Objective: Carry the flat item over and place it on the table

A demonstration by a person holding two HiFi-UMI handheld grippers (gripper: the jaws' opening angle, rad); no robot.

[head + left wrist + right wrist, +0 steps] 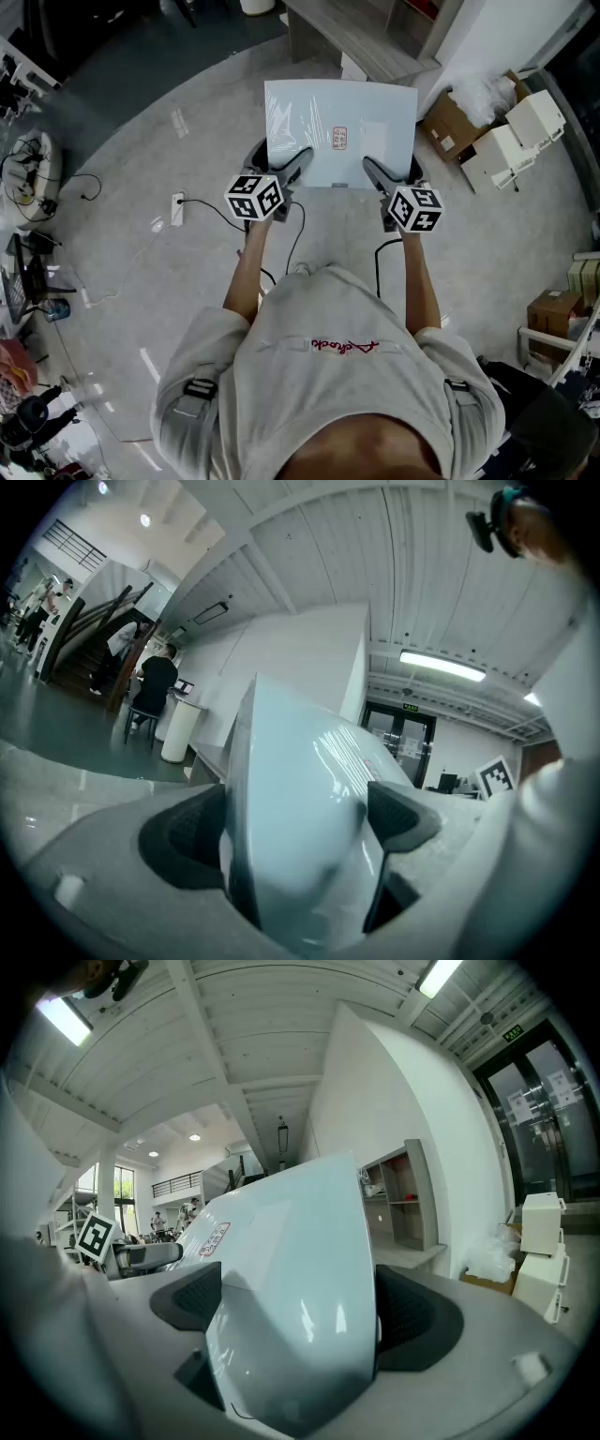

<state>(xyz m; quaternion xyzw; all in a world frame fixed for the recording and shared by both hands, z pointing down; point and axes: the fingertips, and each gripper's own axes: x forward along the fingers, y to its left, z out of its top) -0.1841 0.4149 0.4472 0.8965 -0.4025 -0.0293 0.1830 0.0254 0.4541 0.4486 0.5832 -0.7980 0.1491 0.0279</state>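
Flat item (375,112) bears 1 red label (339,139) I cannot read. My left tool (298,161) and right tool (373,170) clamp its near edge.

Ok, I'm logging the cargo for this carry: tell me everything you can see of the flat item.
The flat item is a pale, rectangular slab in what looks like glossy clear wrap, with a small red-printed label near its middle. It is held face up in the air above the grey floor, its near edge clamped by the left tongs and right tongs. Nothing else touches it.
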